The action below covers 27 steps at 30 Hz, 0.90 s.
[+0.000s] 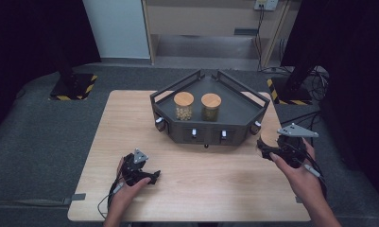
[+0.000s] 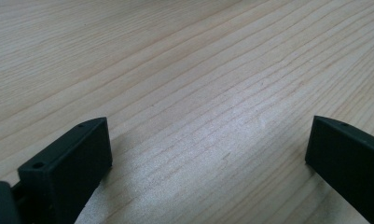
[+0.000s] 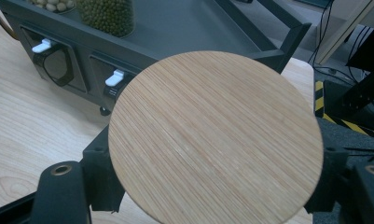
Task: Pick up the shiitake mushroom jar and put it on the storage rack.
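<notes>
My right gripper [image 3: 212, 184] is shut on a jar with a round wooden lid [image 3: 212, 126]. Its jaws reach in under the lid's rim from both sides, and the lid hides the jar's body. In the high view this gripper [image 1: 272, 149] hangs just right of the dark tray [image 1: 253, 111], with the lid [image 1: 267, 138] showing at its front. On the tray stand a jar of pale beans [image 1: 183, 106] and a jar of green beans [image 1: 211, 107]. My left gripper [image 1: 151, 177] rests on the table near the front left, open [image 2: 208, 135], with bare wood between its jaws.
The tray's front wall [image 3: 82, 51] carries small white latches [image 3: 114, 78] and faces the person. The wooden table [image 1: 201, 179] ends close behind the right gripper. Beyond it are grey floor, black stands with yellow-striped bases [image 1: 73, 87] and cables [image 1: 314, 80].
</notes>
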### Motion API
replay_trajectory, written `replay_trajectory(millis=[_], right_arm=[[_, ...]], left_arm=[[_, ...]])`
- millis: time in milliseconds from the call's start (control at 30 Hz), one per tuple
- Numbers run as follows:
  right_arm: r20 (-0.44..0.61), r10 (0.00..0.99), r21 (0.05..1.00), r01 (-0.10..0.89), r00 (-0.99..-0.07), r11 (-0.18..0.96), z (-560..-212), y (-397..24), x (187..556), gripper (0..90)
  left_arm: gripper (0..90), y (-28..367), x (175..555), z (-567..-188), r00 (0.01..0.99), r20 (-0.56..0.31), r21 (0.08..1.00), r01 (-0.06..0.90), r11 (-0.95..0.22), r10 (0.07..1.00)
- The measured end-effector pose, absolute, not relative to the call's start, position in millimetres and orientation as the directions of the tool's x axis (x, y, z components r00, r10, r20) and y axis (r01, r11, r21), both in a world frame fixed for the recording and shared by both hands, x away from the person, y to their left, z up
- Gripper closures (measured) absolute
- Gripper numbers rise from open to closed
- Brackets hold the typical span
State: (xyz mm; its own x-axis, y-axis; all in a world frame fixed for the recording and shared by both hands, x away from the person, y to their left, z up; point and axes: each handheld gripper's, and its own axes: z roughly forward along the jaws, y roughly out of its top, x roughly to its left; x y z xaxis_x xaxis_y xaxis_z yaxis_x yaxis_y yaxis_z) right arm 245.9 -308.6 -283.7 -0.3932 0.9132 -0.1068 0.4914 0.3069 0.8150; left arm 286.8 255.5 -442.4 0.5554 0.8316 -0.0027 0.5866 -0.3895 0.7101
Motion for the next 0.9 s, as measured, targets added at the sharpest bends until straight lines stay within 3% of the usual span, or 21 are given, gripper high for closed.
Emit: replay_trajectory(millis=[900], right_arm=[[-0.114,0.914,0.818,0.485,-0.389,0.309,-259.7,-298.8,270.6,26.0]], left_arm=[[0.0,255.5,286.8,-442.3,0.555,-0.003,0.71,0.587,-0.389,0.832]])
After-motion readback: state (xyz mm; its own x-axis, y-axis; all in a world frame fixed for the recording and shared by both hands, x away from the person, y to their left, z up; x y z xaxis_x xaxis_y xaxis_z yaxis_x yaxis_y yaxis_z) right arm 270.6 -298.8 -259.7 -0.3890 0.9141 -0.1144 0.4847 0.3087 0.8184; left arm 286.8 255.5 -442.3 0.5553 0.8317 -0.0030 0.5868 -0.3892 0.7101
